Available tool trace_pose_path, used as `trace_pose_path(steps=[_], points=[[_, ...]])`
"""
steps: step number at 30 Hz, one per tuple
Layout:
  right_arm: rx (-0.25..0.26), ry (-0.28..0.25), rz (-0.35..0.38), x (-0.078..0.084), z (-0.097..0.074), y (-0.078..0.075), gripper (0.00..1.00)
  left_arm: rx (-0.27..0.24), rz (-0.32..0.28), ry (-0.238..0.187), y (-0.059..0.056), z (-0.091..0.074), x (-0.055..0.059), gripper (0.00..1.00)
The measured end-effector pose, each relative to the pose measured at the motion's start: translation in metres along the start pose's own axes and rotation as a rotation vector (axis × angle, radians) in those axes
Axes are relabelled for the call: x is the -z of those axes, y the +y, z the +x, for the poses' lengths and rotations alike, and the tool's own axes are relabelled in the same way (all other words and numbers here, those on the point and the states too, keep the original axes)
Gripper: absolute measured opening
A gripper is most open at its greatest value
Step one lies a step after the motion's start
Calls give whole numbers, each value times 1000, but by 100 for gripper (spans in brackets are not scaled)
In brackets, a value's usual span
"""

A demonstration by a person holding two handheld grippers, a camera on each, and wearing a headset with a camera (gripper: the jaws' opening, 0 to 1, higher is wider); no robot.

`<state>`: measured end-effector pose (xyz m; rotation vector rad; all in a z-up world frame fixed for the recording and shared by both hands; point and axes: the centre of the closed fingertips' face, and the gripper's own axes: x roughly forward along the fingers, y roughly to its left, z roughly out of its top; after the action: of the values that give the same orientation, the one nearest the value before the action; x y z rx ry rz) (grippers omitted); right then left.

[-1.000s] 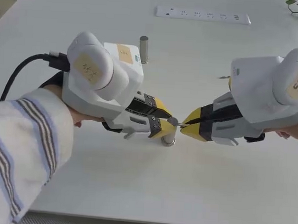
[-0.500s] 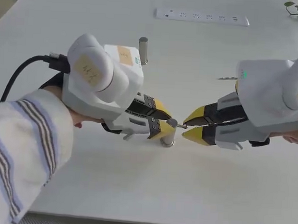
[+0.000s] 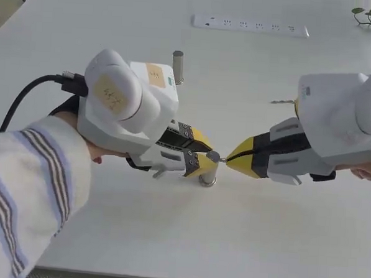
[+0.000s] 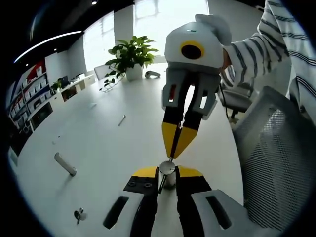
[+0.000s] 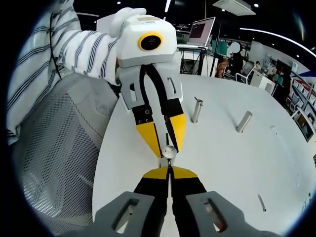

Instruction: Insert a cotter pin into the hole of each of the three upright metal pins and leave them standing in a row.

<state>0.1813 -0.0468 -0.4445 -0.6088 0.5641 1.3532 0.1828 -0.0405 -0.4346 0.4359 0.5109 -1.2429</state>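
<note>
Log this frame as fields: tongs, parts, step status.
left tongs: shut on the front metal pin, holding it upright
right tongs: shut on a cotter pin, tip at that pin's head
insertion: cannot tell if through the hole
second metal pin: upright, behind, untouched
spare cotter pin: lying on the table

Head view down, 2 gripper views opposed, seemingly close, sharing pin

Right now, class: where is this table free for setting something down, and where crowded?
Free: near edge of the table, below left claw and right claw; also between far metal pin and power strip. Crowded: where the claws meet.
</note>
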Motion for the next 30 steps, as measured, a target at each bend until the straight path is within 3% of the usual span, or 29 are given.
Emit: trace_pose_path(steps=[4, 8, 11, 17, 22, 24, 25, 27, 30], points=[[2, 1, 3, 0, 0, 1, 0, 2, -22, 0, 0, 0, 1, 10], [18, -11, 18, -3, -2, 0, 0, -5, -4, 6, 0, 1, 1, 10], [35, -14, 31, -3, -4, -4, 8, -10, 6, 6, 0, 1, 1, 10], [50, -48, 77, -5, -6, -7, 12, -42, -11, 7, 6, -7, 8, 16], [46, -51, 99, -7, -1, -4, 17, -76, -113, -55, 11, -20, 9, 34], [41, -54, 105, -8, 1, -2, 18, -84, -124, -50, 12, -26, 15, 46], [39, -55, 109, -9, 2, -1, 19, -119, -111, -39, 15, -29, 20, 52], [35, -56, 117, -10, 5, 0, 21, -134, -132, -29, 17, -34, 26, 63], [29, -52, 127, -10, 9, 1, 22, -142, -212, -72, 15, -43, 31, 68]])
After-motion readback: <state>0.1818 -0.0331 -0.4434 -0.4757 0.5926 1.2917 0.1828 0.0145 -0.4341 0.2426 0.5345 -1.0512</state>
